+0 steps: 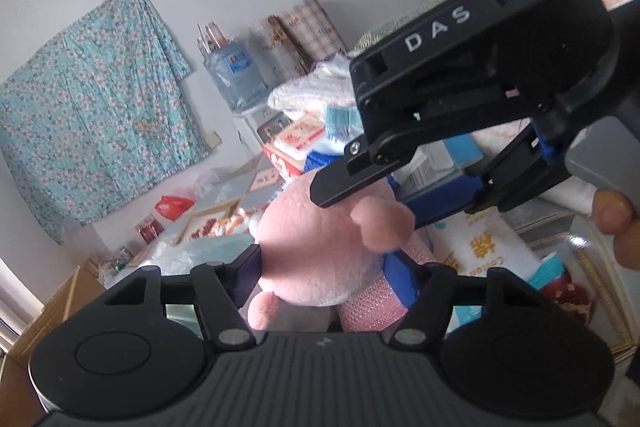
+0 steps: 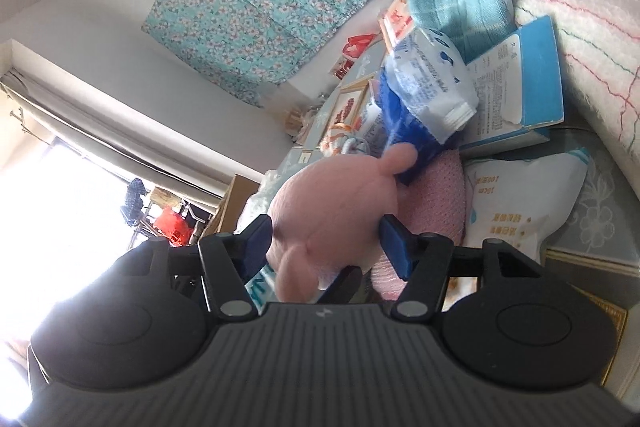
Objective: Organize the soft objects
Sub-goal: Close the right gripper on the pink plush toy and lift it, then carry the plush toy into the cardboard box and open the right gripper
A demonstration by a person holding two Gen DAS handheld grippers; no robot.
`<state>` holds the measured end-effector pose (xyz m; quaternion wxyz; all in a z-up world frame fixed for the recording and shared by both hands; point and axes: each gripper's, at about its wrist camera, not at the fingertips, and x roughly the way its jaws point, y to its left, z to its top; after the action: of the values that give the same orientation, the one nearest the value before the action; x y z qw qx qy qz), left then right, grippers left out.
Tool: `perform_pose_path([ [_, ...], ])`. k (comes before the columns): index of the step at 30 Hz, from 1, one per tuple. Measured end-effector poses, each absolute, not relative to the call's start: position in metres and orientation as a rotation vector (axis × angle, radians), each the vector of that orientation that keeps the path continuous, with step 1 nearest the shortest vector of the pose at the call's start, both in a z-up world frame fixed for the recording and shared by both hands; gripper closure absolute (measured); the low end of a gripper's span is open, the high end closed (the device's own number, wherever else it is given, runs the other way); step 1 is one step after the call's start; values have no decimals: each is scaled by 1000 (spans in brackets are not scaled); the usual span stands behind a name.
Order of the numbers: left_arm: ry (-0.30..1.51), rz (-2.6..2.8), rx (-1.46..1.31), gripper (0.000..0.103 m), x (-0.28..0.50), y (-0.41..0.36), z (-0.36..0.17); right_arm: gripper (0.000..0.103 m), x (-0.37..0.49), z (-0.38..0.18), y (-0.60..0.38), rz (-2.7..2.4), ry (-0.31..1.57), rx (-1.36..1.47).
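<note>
Pressed between the blue pads of the left gripper [image 1: 320,267] is a pink plush toy [image 1: 316,243], held off the cluttered bed. From the right, the toy is also clamped by the right gripper [image 2: 326,241], whose black finger is seen across its top in the left view. Both hands are equally near. A pink knitted pillow [image 2: 440,187] lies just behind; free room is seen only leftward.

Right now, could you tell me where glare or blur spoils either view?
Right wrist view: the window at lower left is blown out white. Left wrist view: evenly lit, the plush slightly soft close up. Both views bend straight edges towards the rim.
</note>
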<state>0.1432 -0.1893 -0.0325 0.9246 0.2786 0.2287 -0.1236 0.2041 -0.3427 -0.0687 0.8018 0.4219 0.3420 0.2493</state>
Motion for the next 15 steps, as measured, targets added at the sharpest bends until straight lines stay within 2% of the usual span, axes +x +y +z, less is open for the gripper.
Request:
perform_pose_path([
  [15, 305, -185, 434, 39, 55, -142, 50, 43, 140, 24, -298, 691, 625, 753],
])
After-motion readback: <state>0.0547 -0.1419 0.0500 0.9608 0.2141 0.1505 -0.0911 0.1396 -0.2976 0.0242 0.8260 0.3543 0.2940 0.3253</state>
